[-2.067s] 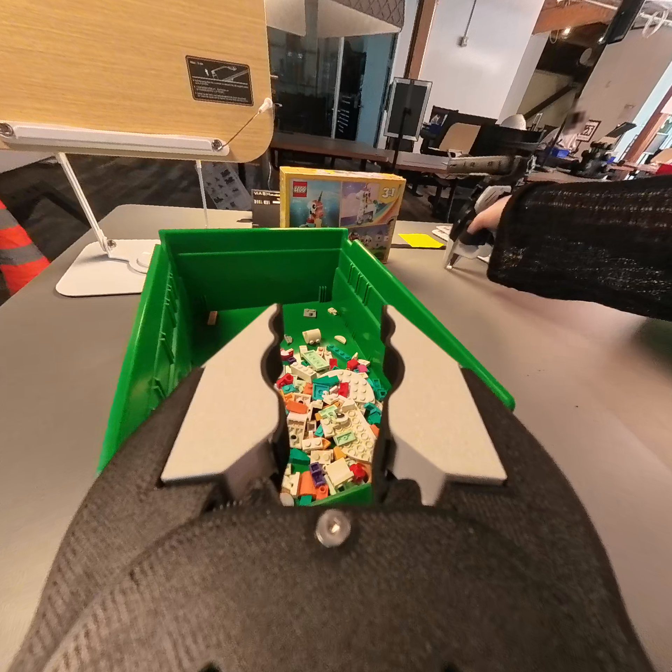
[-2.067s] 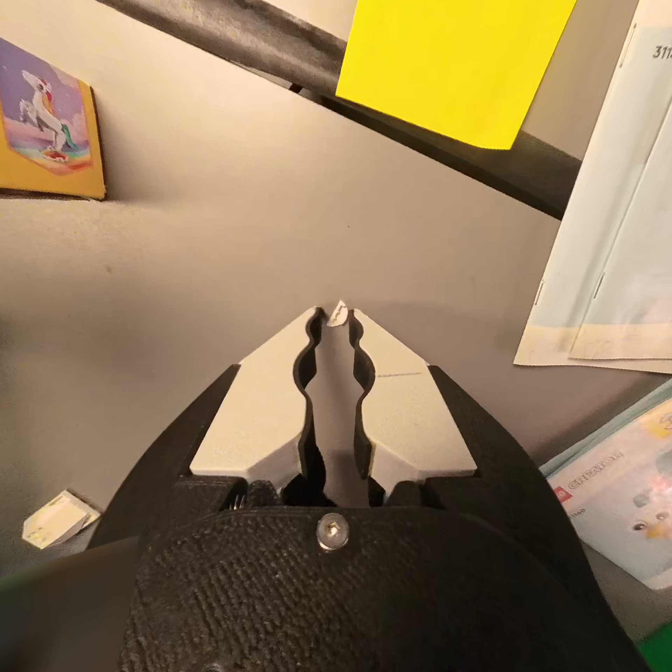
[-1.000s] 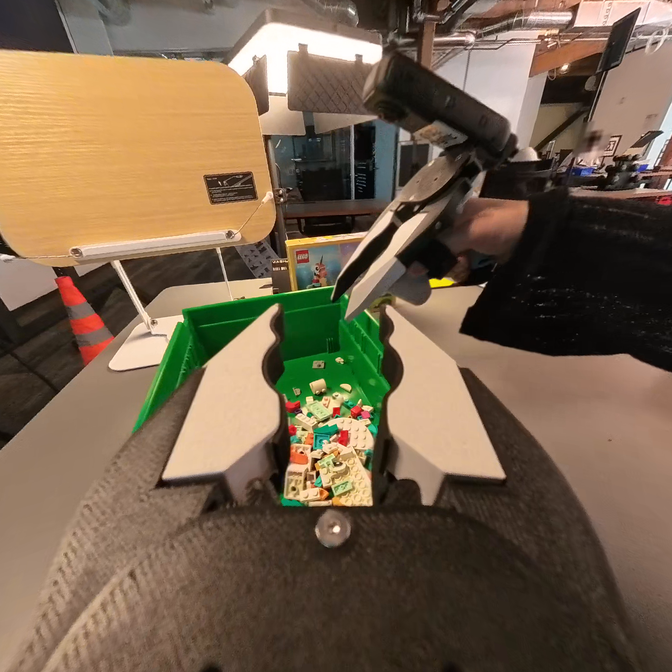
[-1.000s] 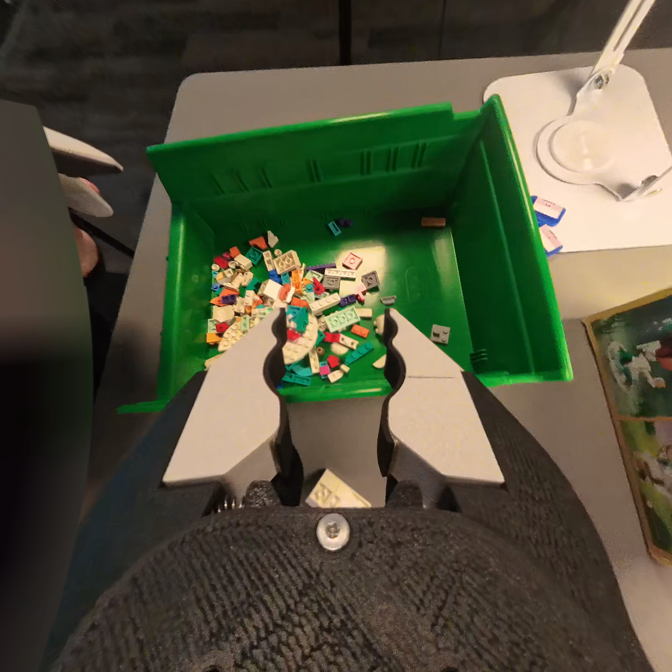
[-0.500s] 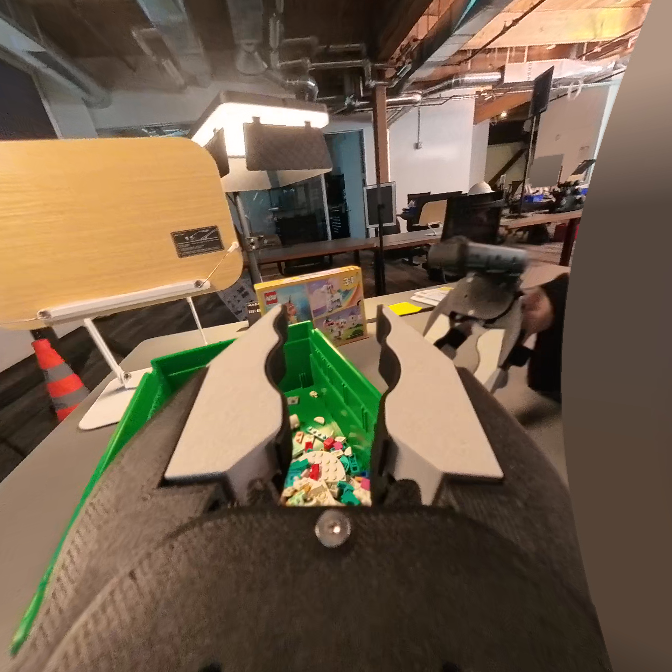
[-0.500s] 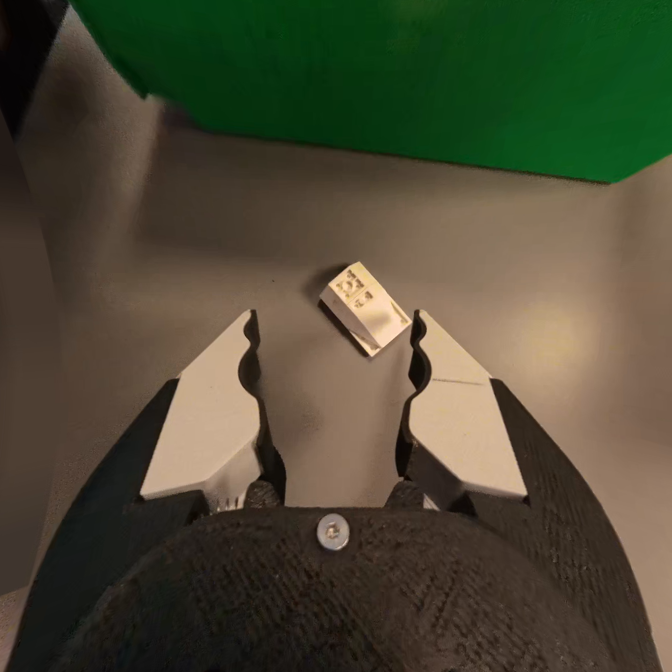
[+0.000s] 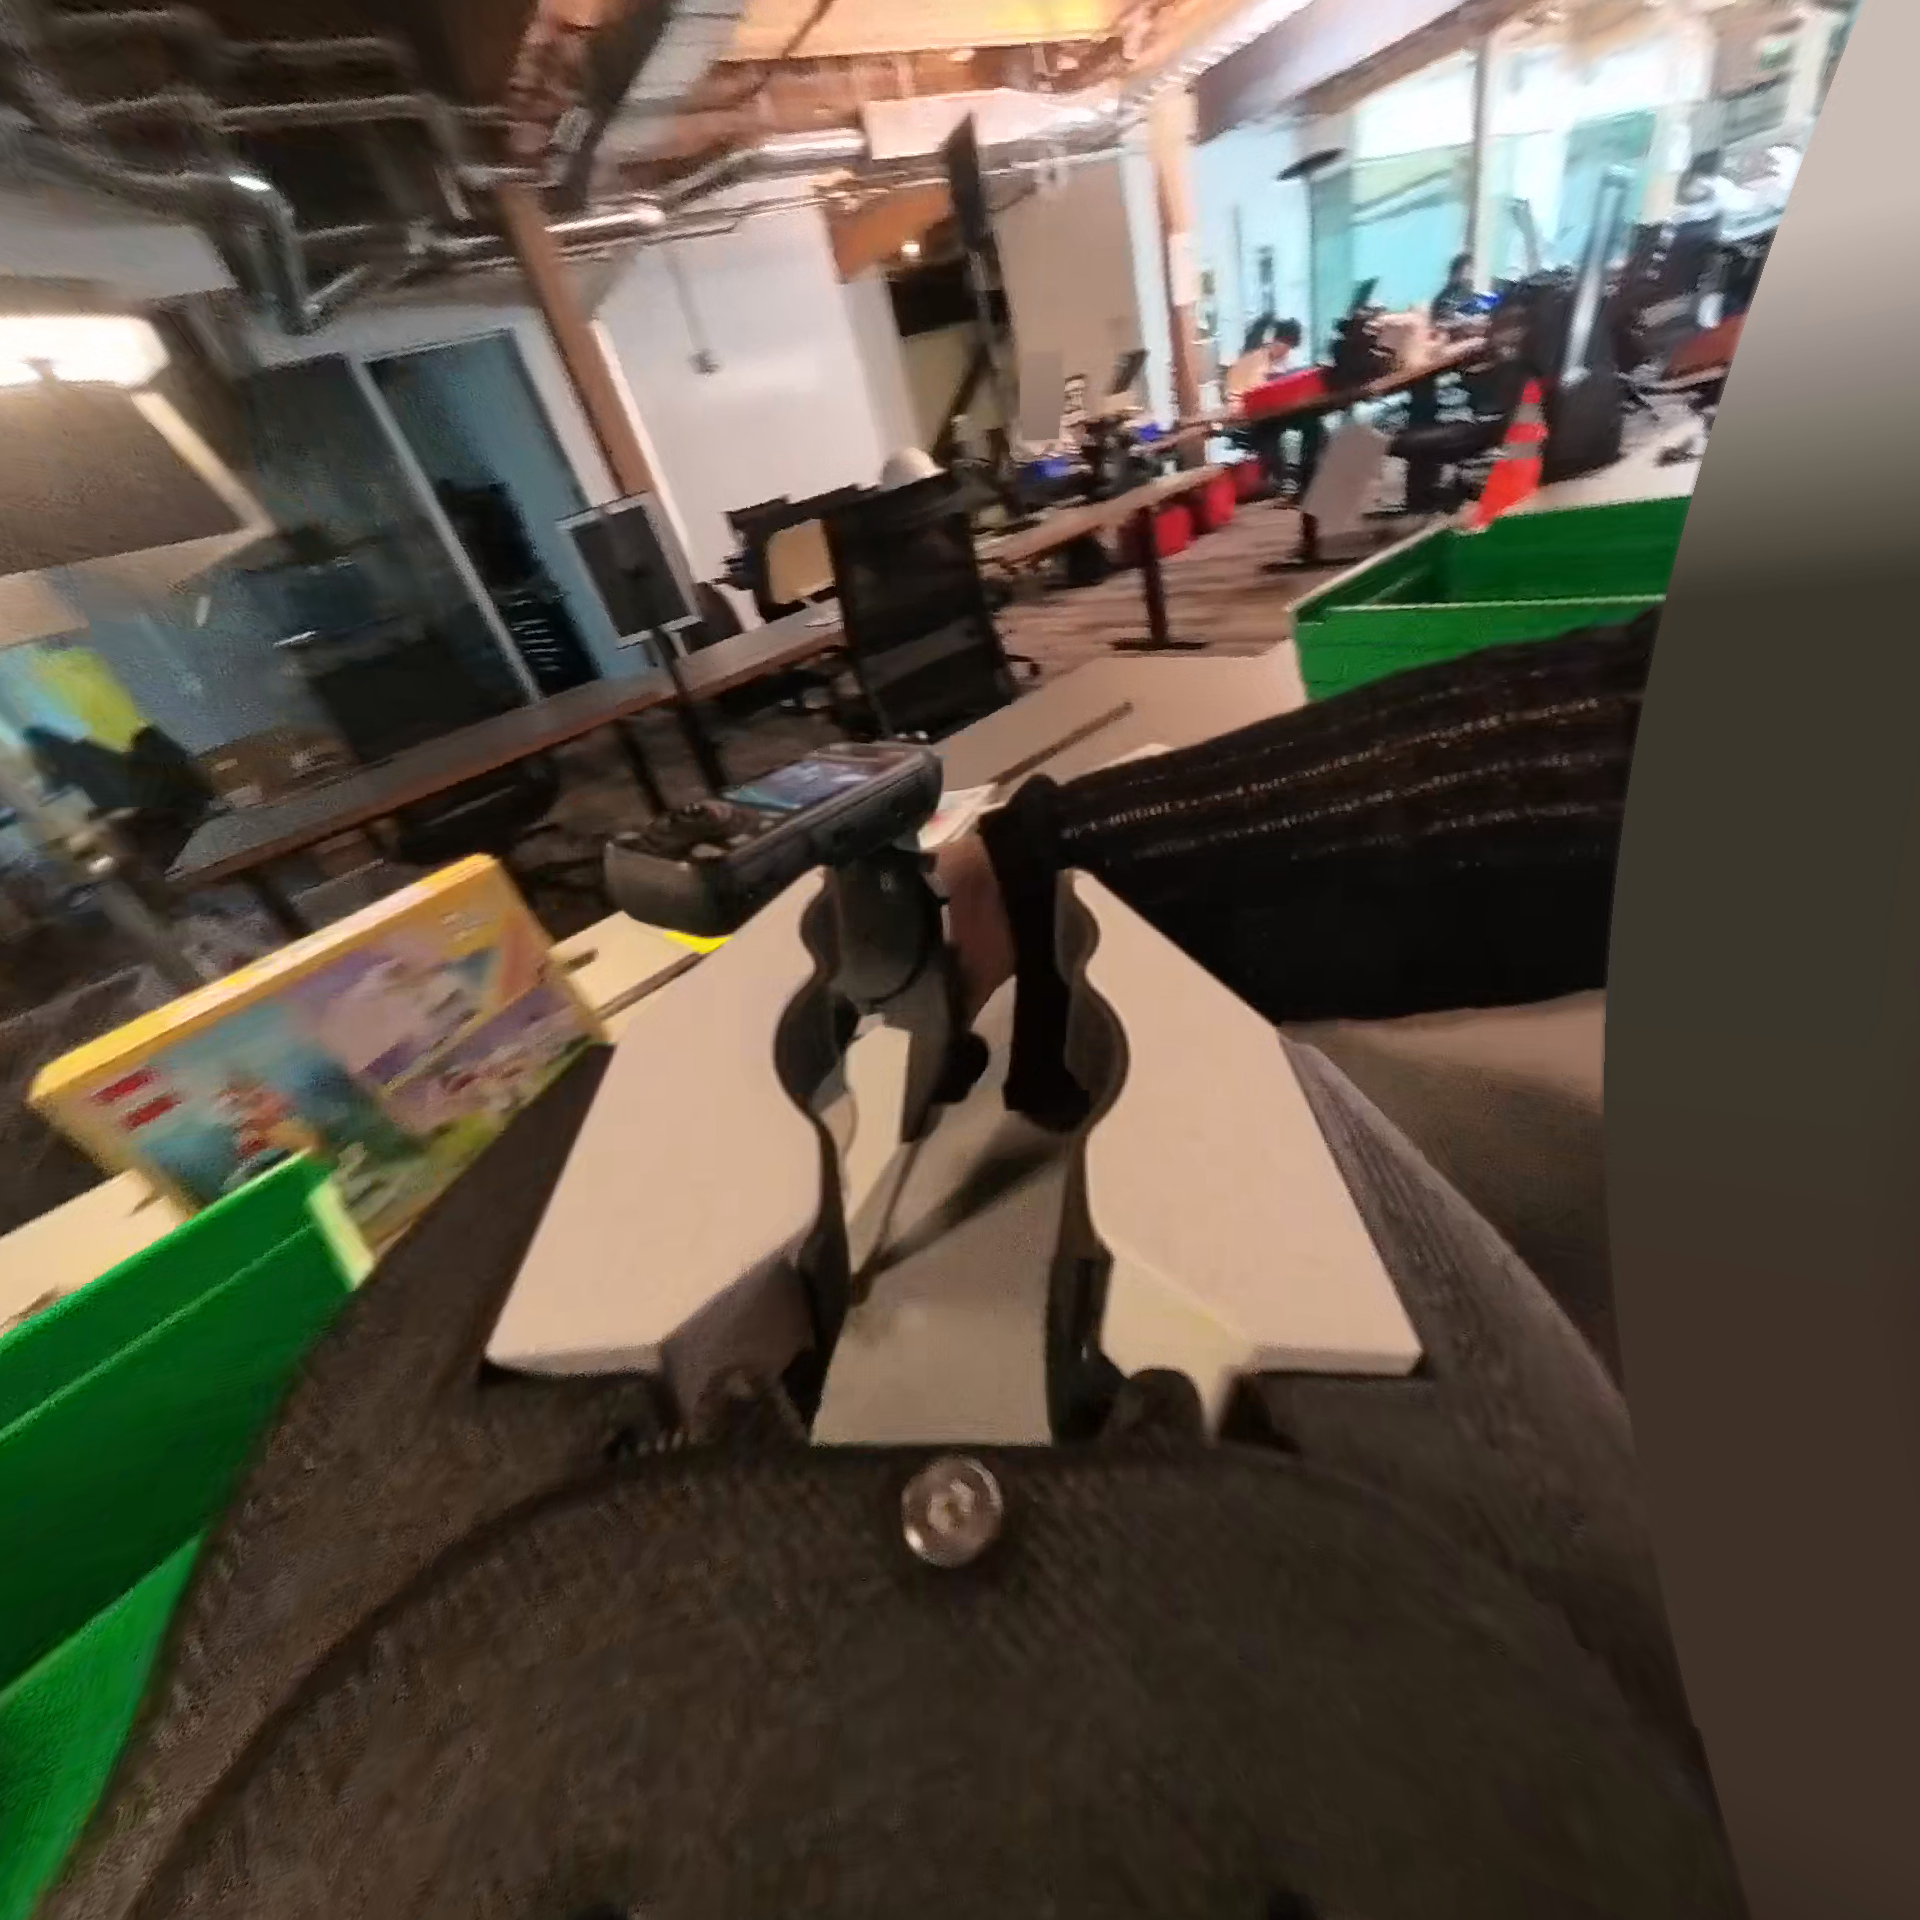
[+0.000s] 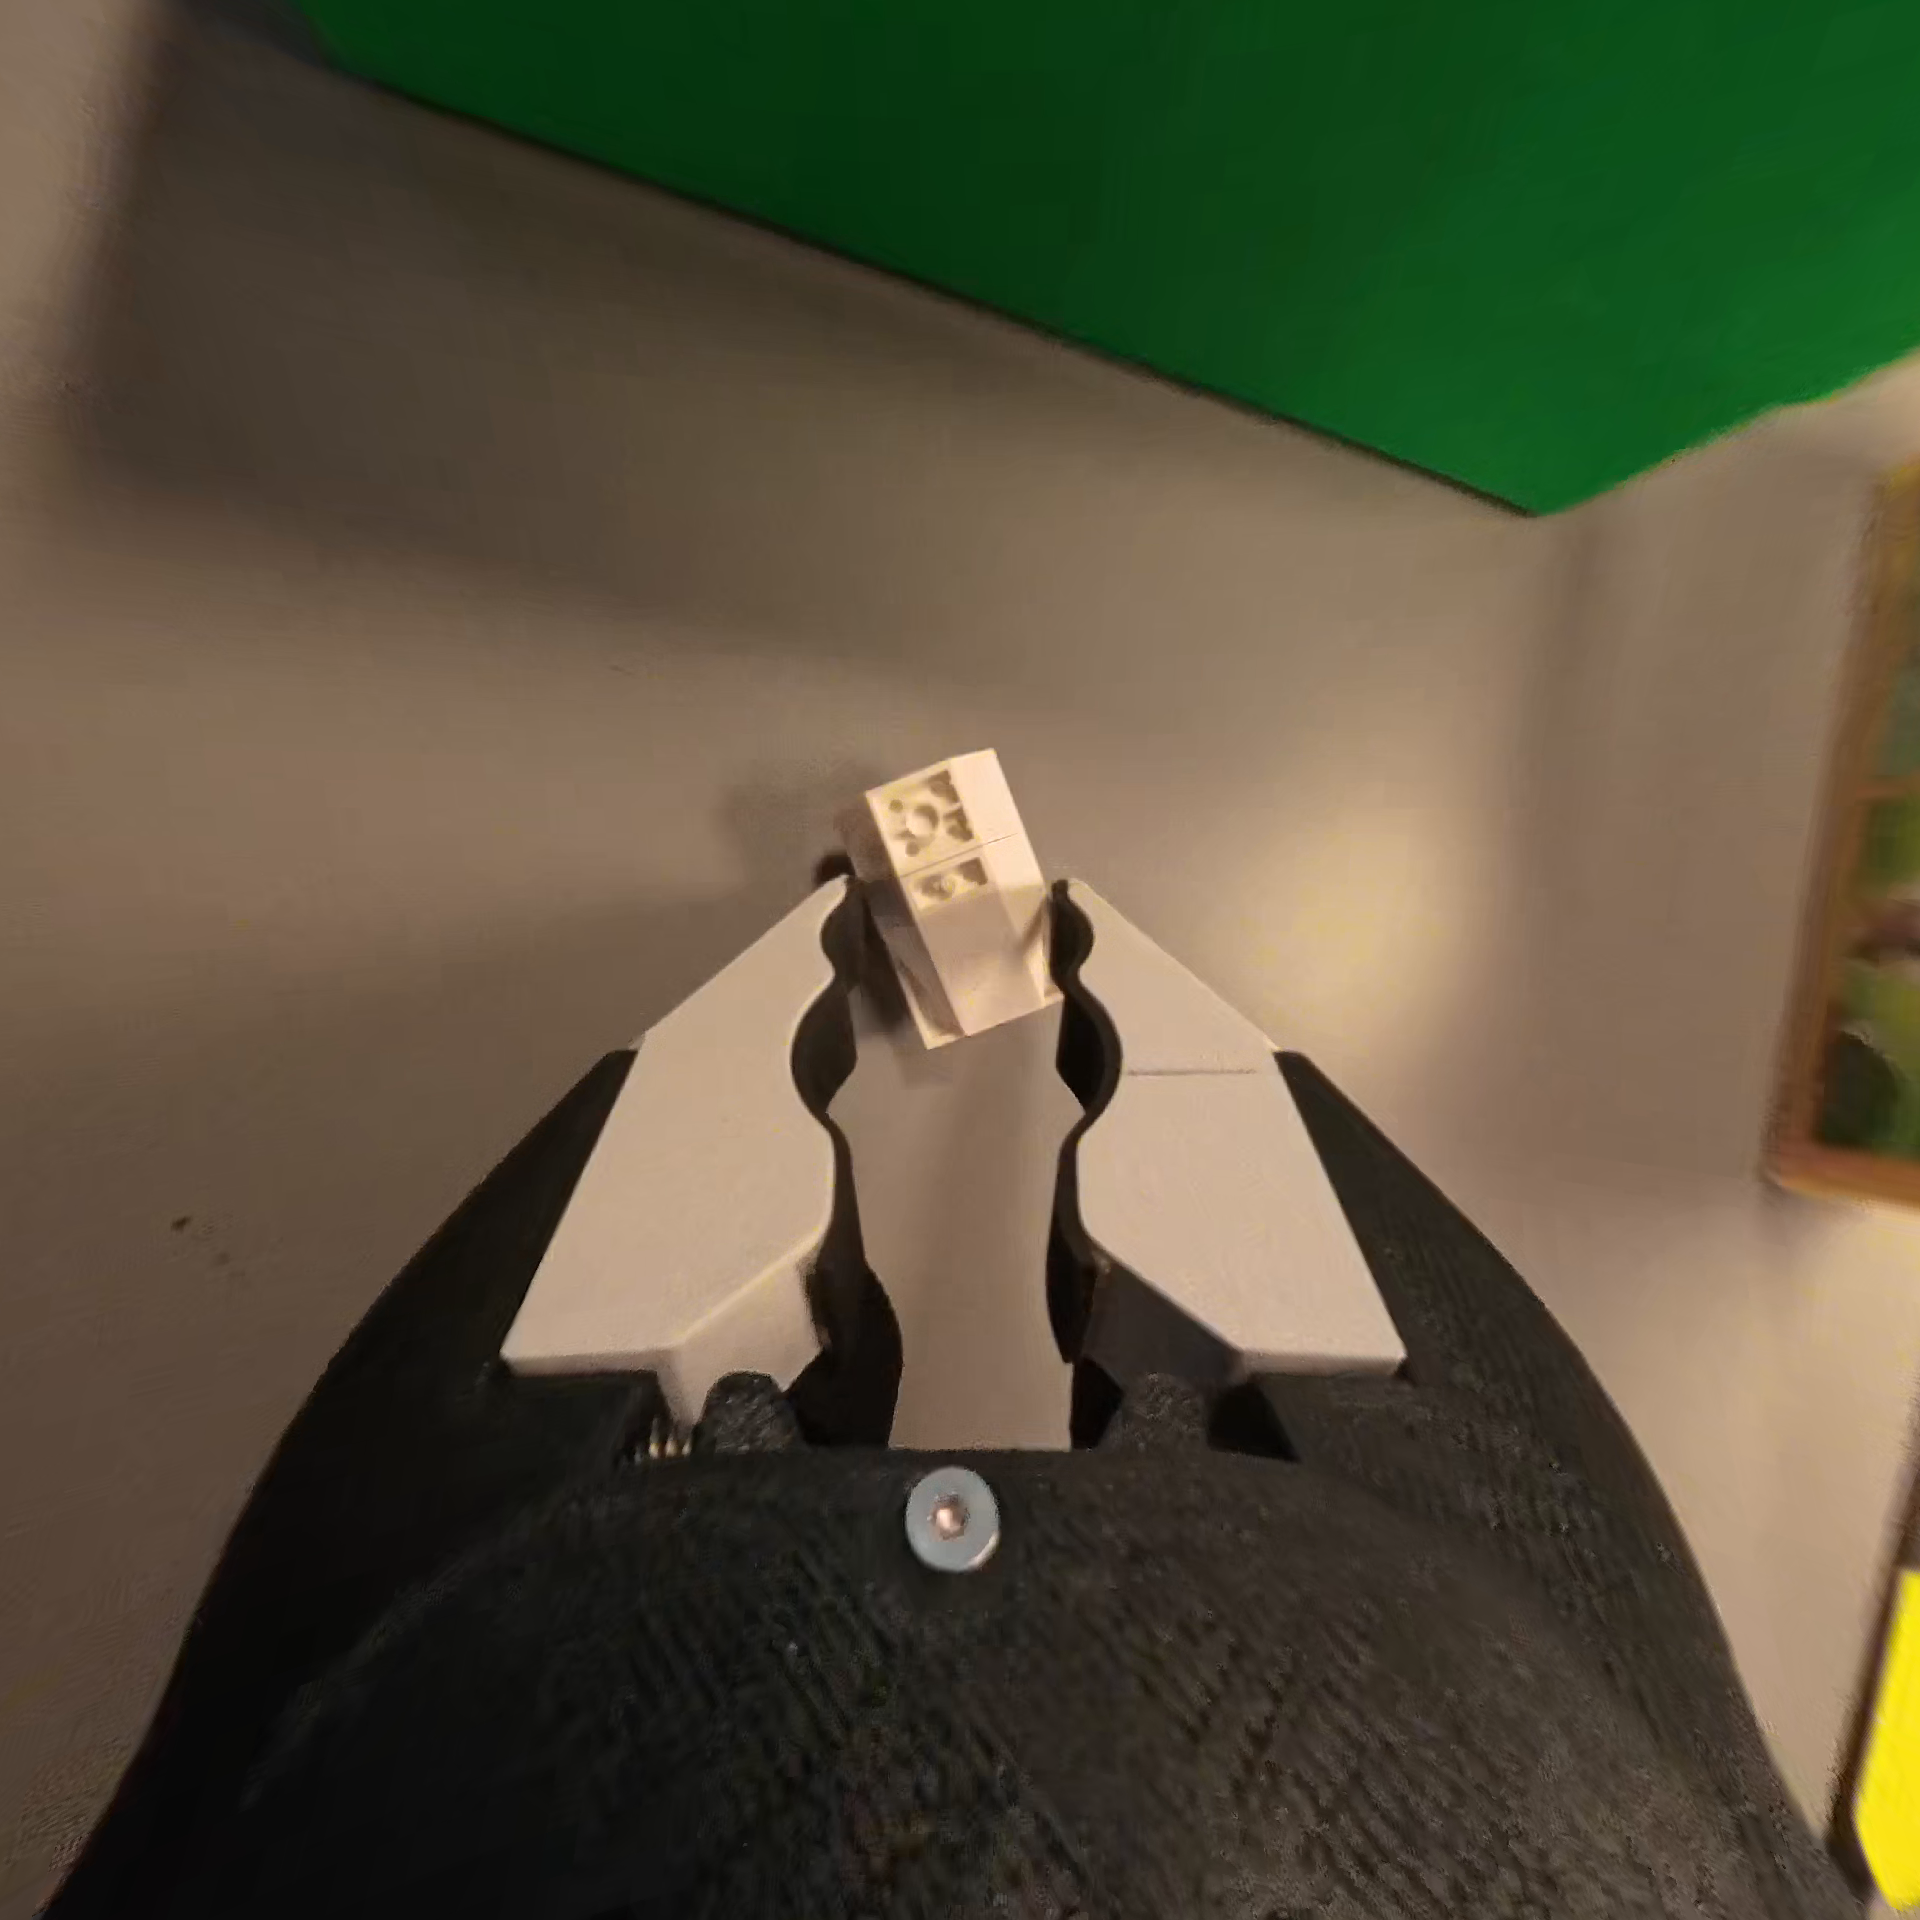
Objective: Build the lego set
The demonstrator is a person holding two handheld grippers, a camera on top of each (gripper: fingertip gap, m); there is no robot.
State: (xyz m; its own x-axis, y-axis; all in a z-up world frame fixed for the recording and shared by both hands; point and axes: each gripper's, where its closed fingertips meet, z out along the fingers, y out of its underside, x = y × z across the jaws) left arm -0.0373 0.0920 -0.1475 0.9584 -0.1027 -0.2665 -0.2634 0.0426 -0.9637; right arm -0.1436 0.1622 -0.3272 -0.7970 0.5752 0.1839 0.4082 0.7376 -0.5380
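The right gripper [image 8: 951, 904] pinched a small, light, stiff brick [image 8: 956, 904] at its tips, seemingly slip-prone; the left gripper [image 7: 940, 914] hung part-open, empty.

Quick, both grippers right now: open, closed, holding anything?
Left gripper: open, holding nothing.
Right gripper: closed on a small white brick, just off the grey table.

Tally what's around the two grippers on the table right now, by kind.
Grippers: 2, left gripper open, right gripper shut on the white brick
White bricks: 1
Green bins: 2, one near, another farther off
Toy boxes: 1
Total: 6
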